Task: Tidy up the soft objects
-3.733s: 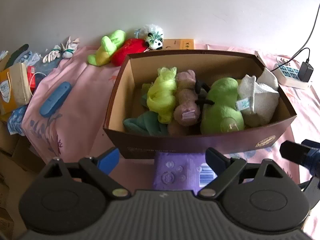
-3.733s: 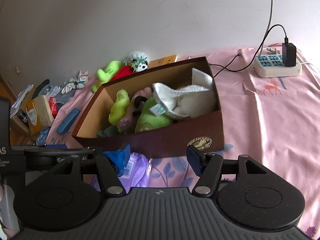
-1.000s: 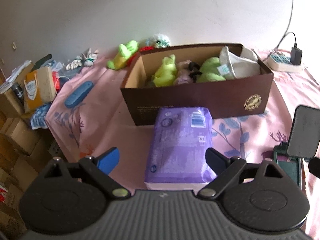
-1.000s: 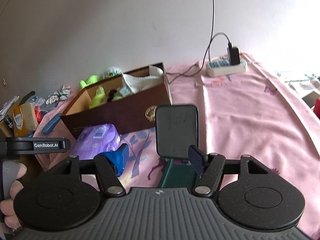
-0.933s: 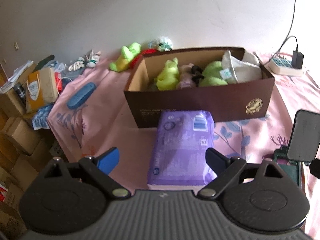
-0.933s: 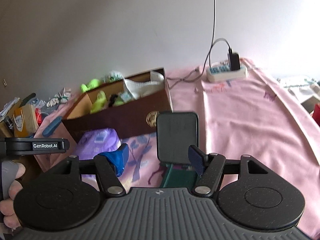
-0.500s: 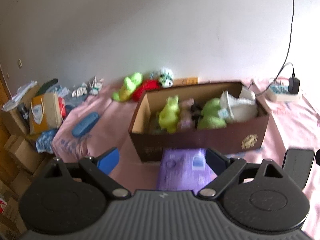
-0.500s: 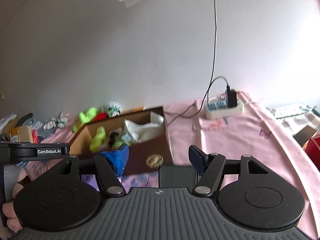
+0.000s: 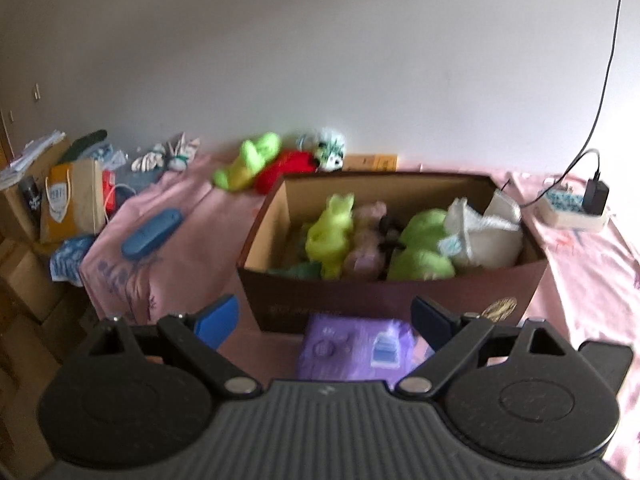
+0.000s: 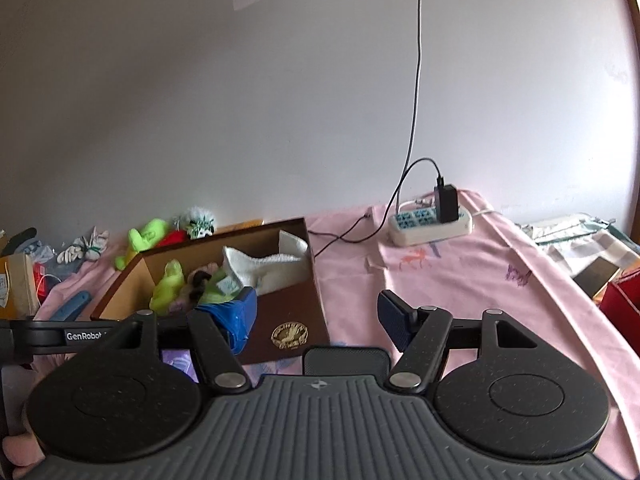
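Purple pack (image 9: 356, 354) apparently lengthwise toward box (image 9: 392, 304)

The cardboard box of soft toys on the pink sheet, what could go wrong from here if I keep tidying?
The cardboard box looks nearly full, and the white towel already rises above its rim, so further toys may spill out. The green plush and red plush lie behind the box, so reaching over might knock it. The charger cable trails beside it and could snag.

This looks like a bedroom in a home. A pink sheet (image 10: 460, 280) with little animal prints covers a bed. Soft toys fill a brown box (image 9: 384, 300). A power strip (image 10: 430, 224) lies by the plain white wall (image 9: 320, 60), and cardboard boxes (image 9: 20, 280) pile up past the bed's left edge.
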### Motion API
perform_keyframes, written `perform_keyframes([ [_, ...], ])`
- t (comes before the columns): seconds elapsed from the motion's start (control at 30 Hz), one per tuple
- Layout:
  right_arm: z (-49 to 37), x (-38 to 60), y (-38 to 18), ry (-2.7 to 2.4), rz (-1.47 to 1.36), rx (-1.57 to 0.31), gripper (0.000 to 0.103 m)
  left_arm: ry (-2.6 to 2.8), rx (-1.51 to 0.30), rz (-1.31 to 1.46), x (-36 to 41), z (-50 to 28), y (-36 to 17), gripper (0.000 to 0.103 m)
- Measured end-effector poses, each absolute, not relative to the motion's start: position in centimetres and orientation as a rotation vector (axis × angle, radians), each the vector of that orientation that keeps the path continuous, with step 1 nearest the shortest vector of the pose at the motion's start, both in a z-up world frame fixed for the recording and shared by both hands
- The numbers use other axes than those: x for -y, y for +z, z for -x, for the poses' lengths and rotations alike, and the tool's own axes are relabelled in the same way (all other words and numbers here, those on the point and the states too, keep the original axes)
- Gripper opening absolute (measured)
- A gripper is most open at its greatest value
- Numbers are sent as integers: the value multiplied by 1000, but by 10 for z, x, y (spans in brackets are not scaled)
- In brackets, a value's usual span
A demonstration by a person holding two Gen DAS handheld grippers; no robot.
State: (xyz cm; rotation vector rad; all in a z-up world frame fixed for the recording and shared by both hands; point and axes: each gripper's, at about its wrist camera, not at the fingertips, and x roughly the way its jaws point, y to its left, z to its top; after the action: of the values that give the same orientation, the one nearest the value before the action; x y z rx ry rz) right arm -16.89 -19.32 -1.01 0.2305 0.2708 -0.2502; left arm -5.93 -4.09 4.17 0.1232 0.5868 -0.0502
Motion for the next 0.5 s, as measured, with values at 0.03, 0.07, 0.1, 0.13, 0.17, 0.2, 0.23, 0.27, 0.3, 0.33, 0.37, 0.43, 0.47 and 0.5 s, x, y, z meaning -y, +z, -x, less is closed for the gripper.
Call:
perform_keyframes([
  [0.03, 168, 192, -10, -250, -231, -274, 52, -41, -594, -128, 39, 58, 38, 92],
  [0.07, 167, 191, -11, -248, -229, -276, 52, -34, -599, -128, 37, 58, 36, 92],
  [0.1, 166, 189, -11, -245, -225, -279, 52, -29, -604, -128, 35, 57, 34, 92],
  [0.13, 166, 187, -11, -242, -220, -282, 52, -27, -608, -127, 34, 57, 33, 92],
  [0.17, 165, 186, -12, -238, -215, -284, 52, -24, -615, -127, 32, 56, 31, 92],
  [0.2, 164, 184, -12, -235, -208, -288, 52, -22, -621, -129, 31, 56, 31, 92],
  [0.23, 163, 182, -13, -232, -204, -293, 52, -22, -625, -130, 30, 56, 30, 92],
  [0.27, 162, 181, -13, -228, -199, -297, 52, -22, -627, -130, 29, 56, 29, 92],
  [0.3, 162, 179, -13, -226, -195, -299, 52, -22, -629, -127, 28, 57, 28, 92],
  [0.33, 162, 178, -13, -223, -190, -302, 52, -22, -635, -123, 26, 57, 28, 92],
  [0.37, 162, 176, -13, -221, -186, -305, 52, -24, -640, -120, 25, 57, 27, 92],
  [0.43, 162, 175, -13, -217, -175, -314, 53, -25, -656, -115, 22, 56, 26, 92],
  [0.47, 162, 174, -13, -216, -171, -318, 53, -25, -666, -112, 21, 56, 25, 92],
  [0.5, 163, 174, -14, -217, -171, -320, 53, -27, -677, -109, 21, 55, 25, 92],
])
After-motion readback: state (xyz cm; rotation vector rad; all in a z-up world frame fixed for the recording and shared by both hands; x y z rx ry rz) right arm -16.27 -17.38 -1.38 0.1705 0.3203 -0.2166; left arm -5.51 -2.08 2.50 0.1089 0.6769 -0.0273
